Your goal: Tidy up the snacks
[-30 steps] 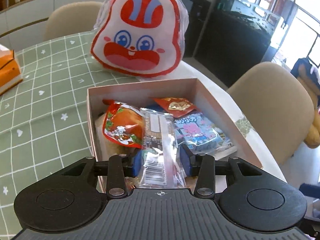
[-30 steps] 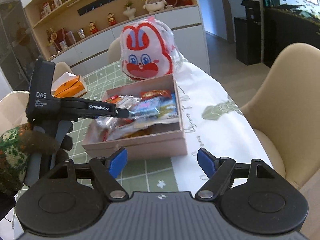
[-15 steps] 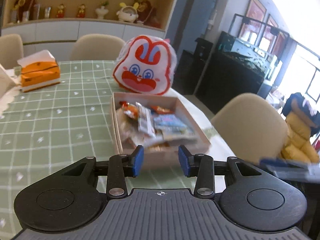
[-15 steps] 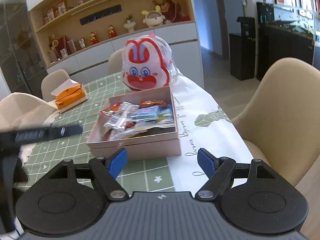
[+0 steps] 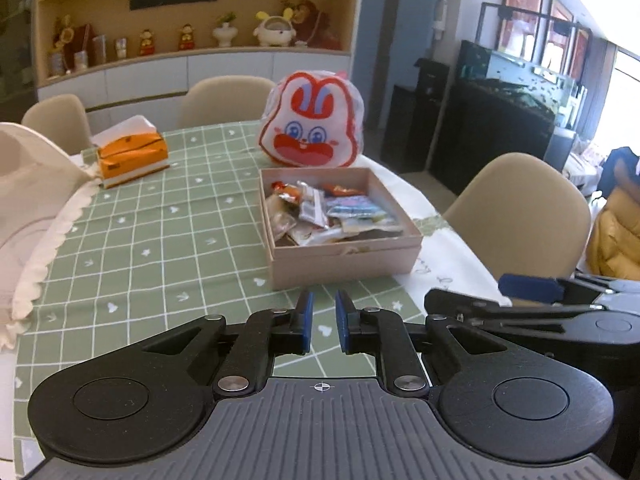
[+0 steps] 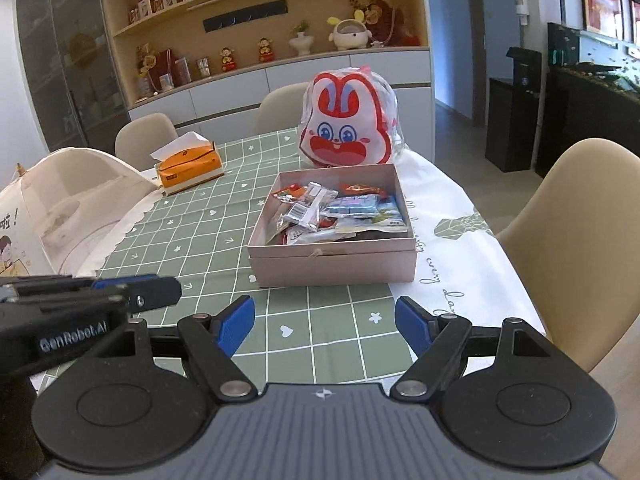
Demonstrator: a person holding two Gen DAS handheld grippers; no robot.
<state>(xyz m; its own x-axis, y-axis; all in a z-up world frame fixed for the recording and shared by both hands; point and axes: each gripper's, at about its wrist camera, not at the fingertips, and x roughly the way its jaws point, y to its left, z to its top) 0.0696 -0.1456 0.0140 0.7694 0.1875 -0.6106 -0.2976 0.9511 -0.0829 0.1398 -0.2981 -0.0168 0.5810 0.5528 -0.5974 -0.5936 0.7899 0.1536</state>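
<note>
A pink cardboard box (image 5: pixel 344 258) (image 6: pixel 332 264) stands on the green checked tablecloth, holding several snack packets (image 5: pixel 332 210) (image 6: pixel 340 210). A red and white rabbit-face bag (image 5: pixel 312 136) (image 6: pixel 348 124) stands upright just behind the box. My left gripper (image 5: pixel 322 320) is empty, its blue pads nearly together, held back in front of the box. My right gripper (image 6: pixel 324 322) is open and empty, also in front of the box. Each gripper shows at the edge of the other's view.
An orange tissue box (image 5: pixel 132 154) (image 6: pixel 190 168) lies at the back left. A white mesh food cover (image 5: pixel 28 200) (image 6: pixel 72 196) stands at the left. Beige chairs (image 5: pixel 520 216) (image 6: pixel 576 240) line the table's right and far sides.
My left gripper let go of a clear snack packet in the box, pulled back away from the box and closed its jaws. My right gripper drew back slightly and stayed open.
</note>
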